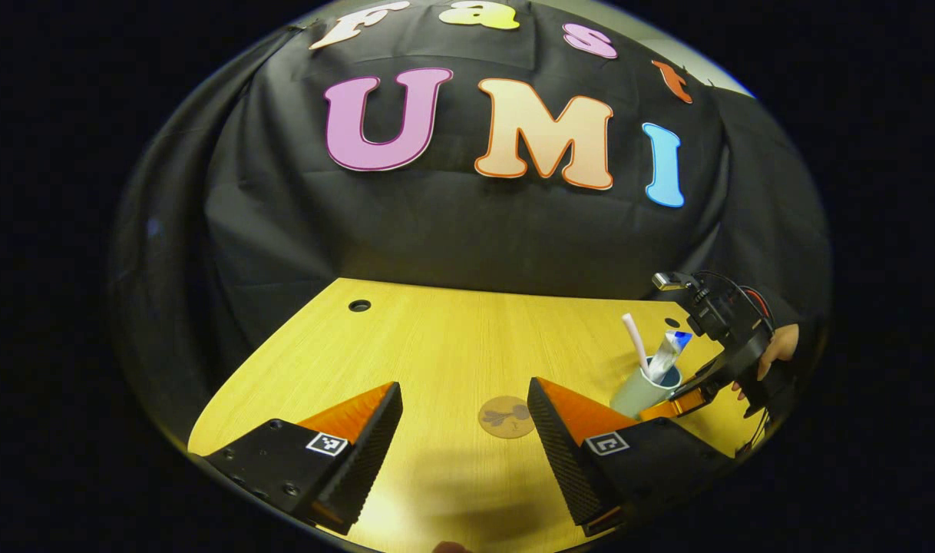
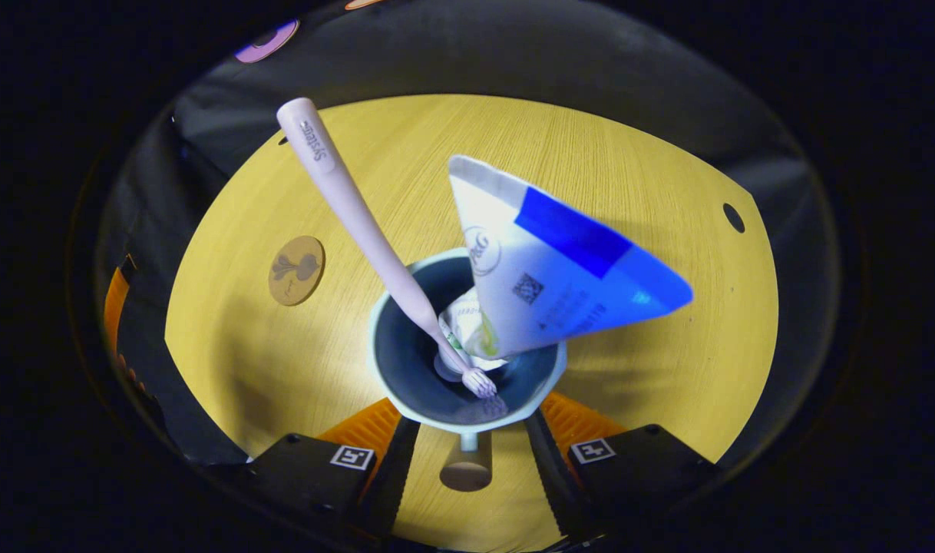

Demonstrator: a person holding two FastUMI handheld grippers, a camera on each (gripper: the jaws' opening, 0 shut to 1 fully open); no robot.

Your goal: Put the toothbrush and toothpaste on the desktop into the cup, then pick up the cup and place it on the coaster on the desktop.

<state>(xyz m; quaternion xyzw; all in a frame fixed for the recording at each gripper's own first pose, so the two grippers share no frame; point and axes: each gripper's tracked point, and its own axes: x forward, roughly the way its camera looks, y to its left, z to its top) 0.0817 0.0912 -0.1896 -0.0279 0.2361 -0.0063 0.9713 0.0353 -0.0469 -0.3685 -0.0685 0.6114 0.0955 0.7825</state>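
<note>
A pale cup (image 2: pixel 467 403) with a dark inside stands on the yellow desktop, seen from above in the right gripper view. A pink toothbrush (image 2: pixel 345 192) leans in it, bristles down, beside a white and blue toothpaste tube (image 2: pixel 552 276). My right gripper (image 2: pixel 471 418) is shut on the cup, one finger on each side under the rim and the cup's handle between them. In the left gripper view the cup (image 1: pixel 636 393) is at the right, with the right gripper (image 1: pixel 678 403) and a hand (image 1: pixel 774 349) behind it. My left gripper (image 1: pixel 464 430) is open and holds nothing. The round brown coaster (image 1: pixel 506 416) lies ahead between its fingers.
The coaster (image 2: pixel 296 269) lies to the left of the cup, a short way off. The left gripper (image 2: pixel 118 307) shows at the far left edge. The desktop (image 1: pixel 437 338) has a cable hole (image 1: pixel 359 306) near its back edge. Black cloth walls stand behind the desk.
</note>
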